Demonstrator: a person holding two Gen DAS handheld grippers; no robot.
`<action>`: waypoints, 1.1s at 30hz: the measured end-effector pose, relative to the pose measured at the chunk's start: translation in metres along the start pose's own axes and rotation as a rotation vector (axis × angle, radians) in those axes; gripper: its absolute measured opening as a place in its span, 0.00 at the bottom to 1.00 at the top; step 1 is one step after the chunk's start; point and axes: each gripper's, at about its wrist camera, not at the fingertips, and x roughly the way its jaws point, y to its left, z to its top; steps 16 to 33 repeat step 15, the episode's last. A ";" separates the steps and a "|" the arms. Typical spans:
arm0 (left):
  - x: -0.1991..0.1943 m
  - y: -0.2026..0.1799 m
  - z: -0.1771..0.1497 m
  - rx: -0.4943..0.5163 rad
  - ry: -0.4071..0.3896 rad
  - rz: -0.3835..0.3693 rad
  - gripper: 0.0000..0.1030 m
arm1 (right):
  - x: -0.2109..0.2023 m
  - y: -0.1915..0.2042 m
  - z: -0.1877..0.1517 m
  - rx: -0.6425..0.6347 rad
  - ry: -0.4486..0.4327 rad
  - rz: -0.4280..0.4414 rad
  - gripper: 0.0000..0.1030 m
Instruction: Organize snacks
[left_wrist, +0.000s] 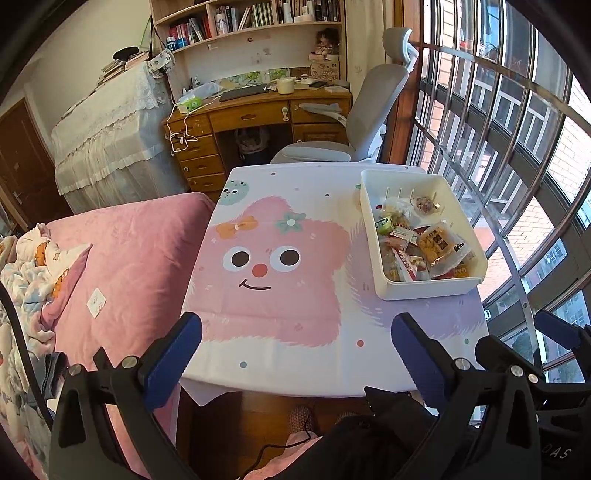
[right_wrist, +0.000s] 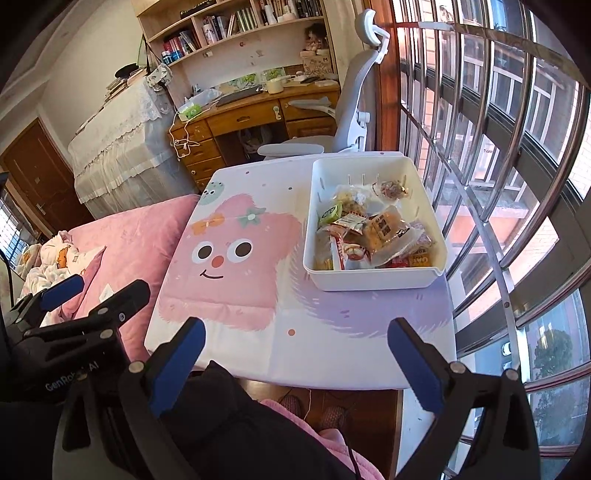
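A white plastic bin (left_wrist: 424, 291) (right_wrist: 373, 280) stands on the right side of the small table, holding several wrapped snacks (left_wrist: 439, 245) (right_wrist: 384, 232). The table wears a cloth (left_wrist: 280, 266) (right_wrist: 229, 258) printed with a pink star face. My left gripper (left_wrist: 295, 354) hangs open over the table's near edge, nothing between its blue pads. My right gripper (right_wrist: 295, 358) is open too, held back from the near edge with the bin ahead and slightly right. Each gripper shows at the side of the other's view.
A pink bed (left_wrist: 125, 258) (right_wrist: 136, 236) lies left of the table. A barred window (left_wrist: 517, 147) (right_wrist: 498, 147) runs close along the right. Behind the table stand a grey office chair (left_wrist: 362, 118) and a wooden desk (left_wrist: 251, 118) under bookshelves.
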 end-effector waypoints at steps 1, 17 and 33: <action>0.000 0.000 0.000 0.000 0.001 -0.002 0.99 | 0.000 0.000 0.000 0.000 0.002 0.000 0.97; 0.003 0.004 -0.006 0.000 0.005 -0.004 0.99 | 0.004 0.003 -0.006 0.001 0.021 0.004 0.97; 0.003 0.004 -0.006 0.000 0.005 -0.004 0.99 | 0.004 0.003 -0.006 0.001 0.021 0.004 0.97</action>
